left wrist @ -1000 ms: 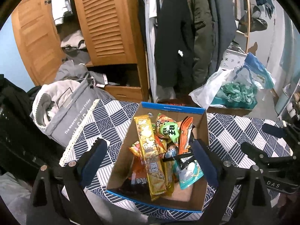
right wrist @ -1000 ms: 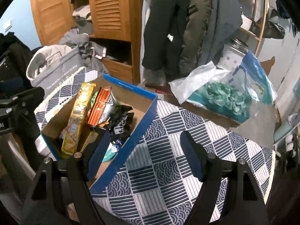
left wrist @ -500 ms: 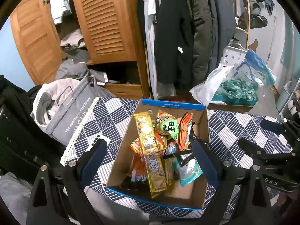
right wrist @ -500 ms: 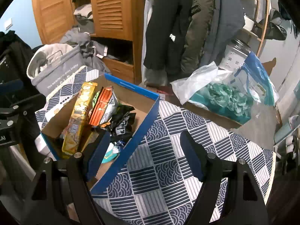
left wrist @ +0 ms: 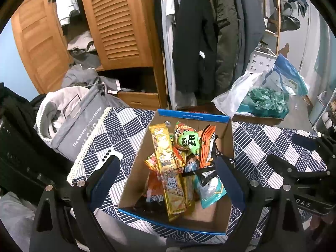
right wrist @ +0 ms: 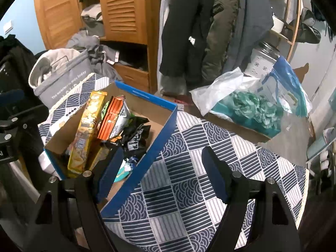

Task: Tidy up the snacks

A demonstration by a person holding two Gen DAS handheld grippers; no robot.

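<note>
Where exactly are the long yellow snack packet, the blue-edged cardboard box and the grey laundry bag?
long yellow snack packet (left wrist: pixel 167 168), left wrist view, middle of its printed front.
blue-edged cardboard box (left wrist: pixel 134 176), left wrist view, bare inner left wall.
grey laundry bag (right wrist: pixel 63 79), right wrist view, lettered front panel.

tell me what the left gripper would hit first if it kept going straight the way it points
Probably the long yellow snack packet atop the pile in the cardboard box; the open left gripper points straight into it, though depth is unclear.
</note>
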